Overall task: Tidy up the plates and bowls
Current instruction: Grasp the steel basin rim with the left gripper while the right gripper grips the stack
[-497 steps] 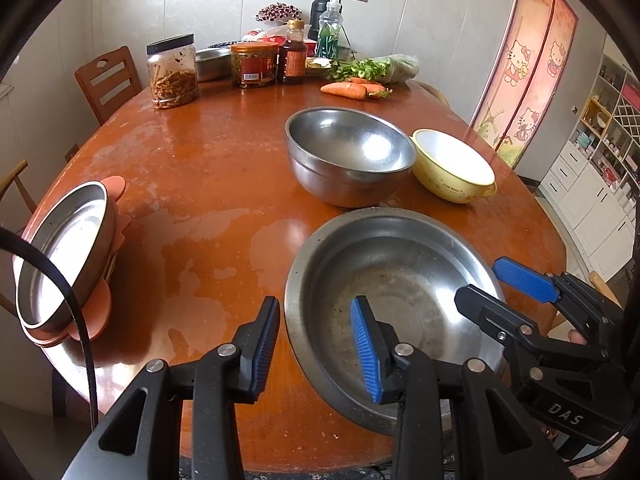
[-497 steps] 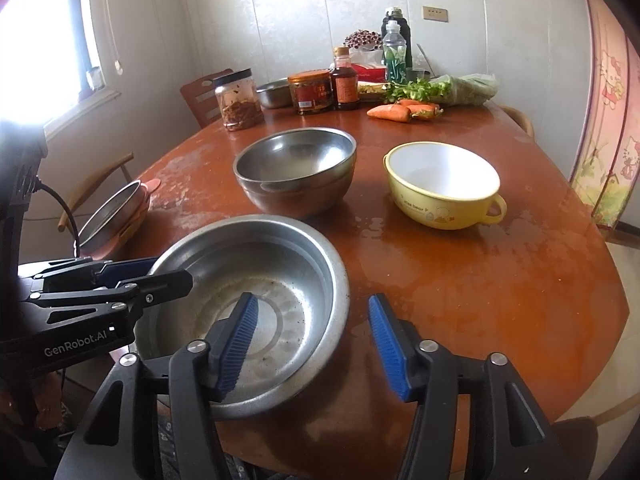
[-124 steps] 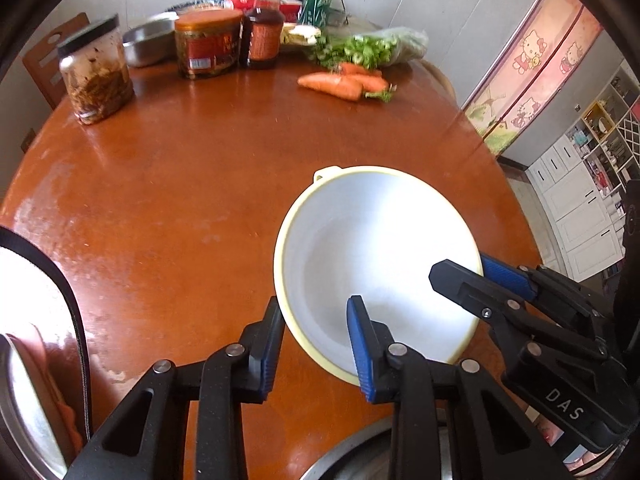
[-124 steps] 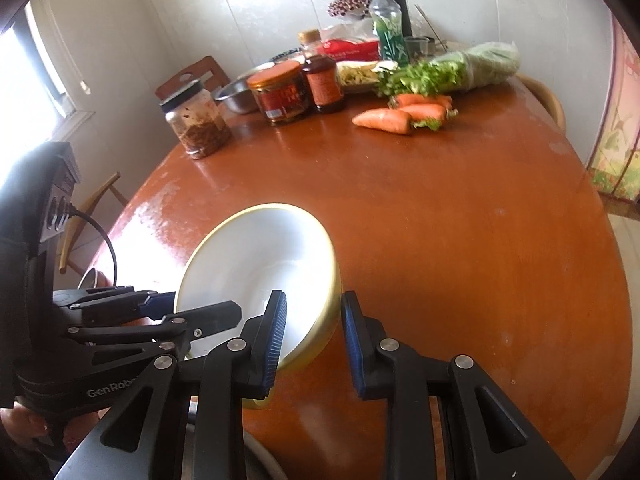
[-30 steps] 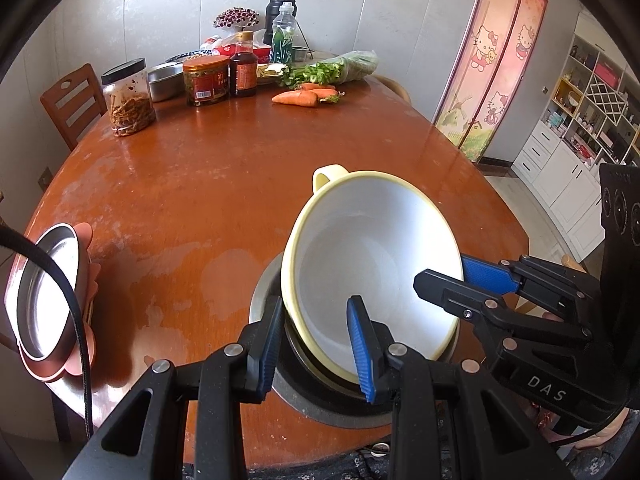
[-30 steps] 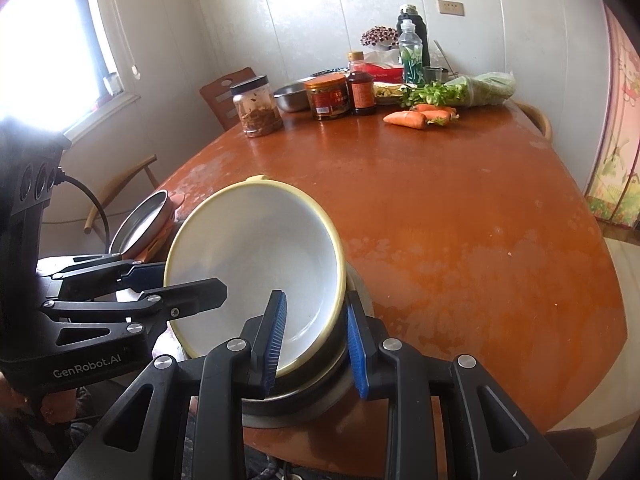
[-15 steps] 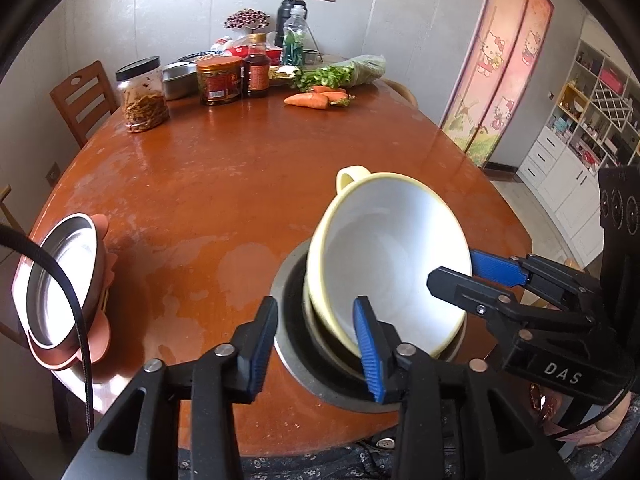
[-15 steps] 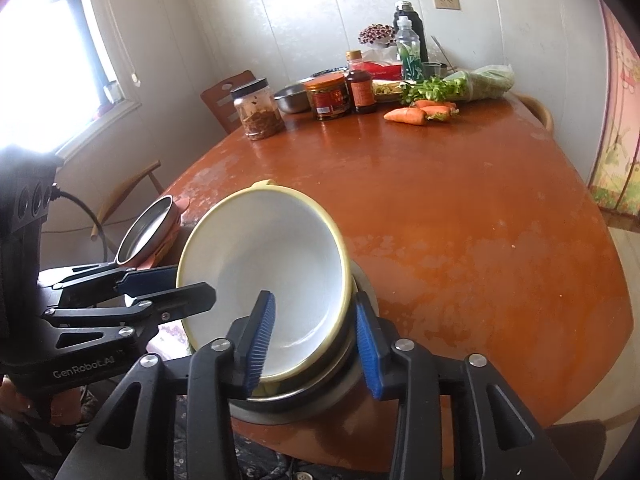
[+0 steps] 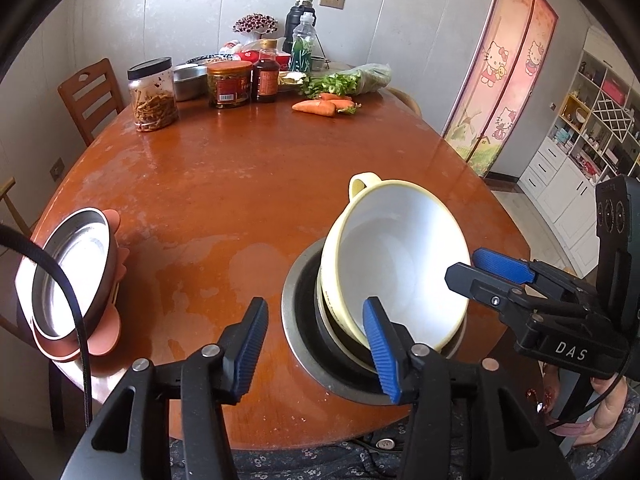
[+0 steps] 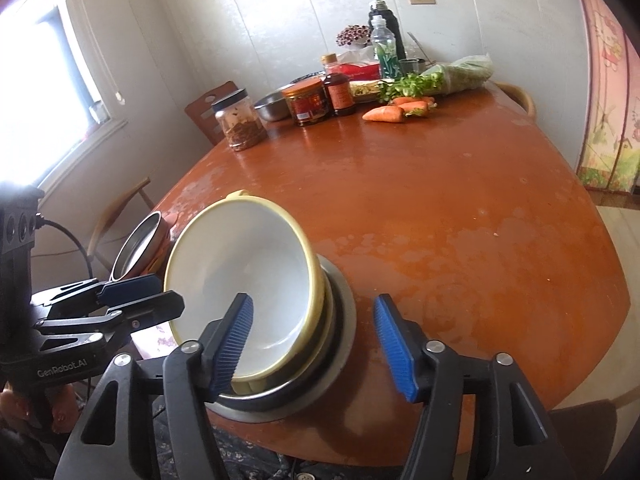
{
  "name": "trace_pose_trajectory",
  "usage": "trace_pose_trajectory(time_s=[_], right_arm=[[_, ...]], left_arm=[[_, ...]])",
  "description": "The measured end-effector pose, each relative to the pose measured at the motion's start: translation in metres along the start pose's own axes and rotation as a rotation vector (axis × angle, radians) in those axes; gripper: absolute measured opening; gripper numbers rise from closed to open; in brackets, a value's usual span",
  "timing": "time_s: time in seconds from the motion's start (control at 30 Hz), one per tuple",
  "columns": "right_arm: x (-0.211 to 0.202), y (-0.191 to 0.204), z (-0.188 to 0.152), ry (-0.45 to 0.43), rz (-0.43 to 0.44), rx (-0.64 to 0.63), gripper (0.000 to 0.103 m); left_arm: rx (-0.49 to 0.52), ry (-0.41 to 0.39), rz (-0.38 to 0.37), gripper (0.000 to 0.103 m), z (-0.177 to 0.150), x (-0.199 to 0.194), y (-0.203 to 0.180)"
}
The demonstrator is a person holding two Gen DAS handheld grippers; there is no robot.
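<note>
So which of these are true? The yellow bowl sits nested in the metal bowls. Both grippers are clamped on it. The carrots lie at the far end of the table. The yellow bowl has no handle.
1. True: the yellow bowl rests tilted in the stacked metal bowls.
2. False: the left gripper and right gripper are open, pads off it.
3. True: the carrots lie there.
4. False: a handle shows.

A round wooden table [image 9: 248, 184] carries nested steel bowls [image 9: 304, 344] just ahead of the gripper tips, jars [image 9: 229, 84] and carrots [image 9: 316, 106] far beyond, stacked plates [image 9: 76, 280] off left.
</note>
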State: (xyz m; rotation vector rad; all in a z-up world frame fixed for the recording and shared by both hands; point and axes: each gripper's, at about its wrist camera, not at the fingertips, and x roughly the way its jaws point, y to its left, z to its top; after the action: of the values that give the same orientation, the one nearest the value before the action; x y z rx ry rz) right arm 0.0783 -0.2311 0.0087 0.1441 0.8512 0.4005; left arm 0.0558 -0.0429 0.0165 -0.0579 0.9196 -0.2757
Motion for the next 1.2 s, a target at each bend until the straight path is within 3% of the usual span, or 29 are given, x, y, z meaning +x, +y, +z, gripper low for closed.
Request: trace_pose_trajectory(time_s=[0.63,1.2], right_arm=[[0.02,-0.013,-0.013,0.07,0.071,0.086,0.072],[0.031,-0.018,-0.02,0.11,0.103,0.116,0.072]], left_arm=[[-0.04,0.062,-0.024,0.073,-0.008,0.026,0.0],[-0.051,0.121,-0.035,0.074,-0.01,0.051,0.001]])
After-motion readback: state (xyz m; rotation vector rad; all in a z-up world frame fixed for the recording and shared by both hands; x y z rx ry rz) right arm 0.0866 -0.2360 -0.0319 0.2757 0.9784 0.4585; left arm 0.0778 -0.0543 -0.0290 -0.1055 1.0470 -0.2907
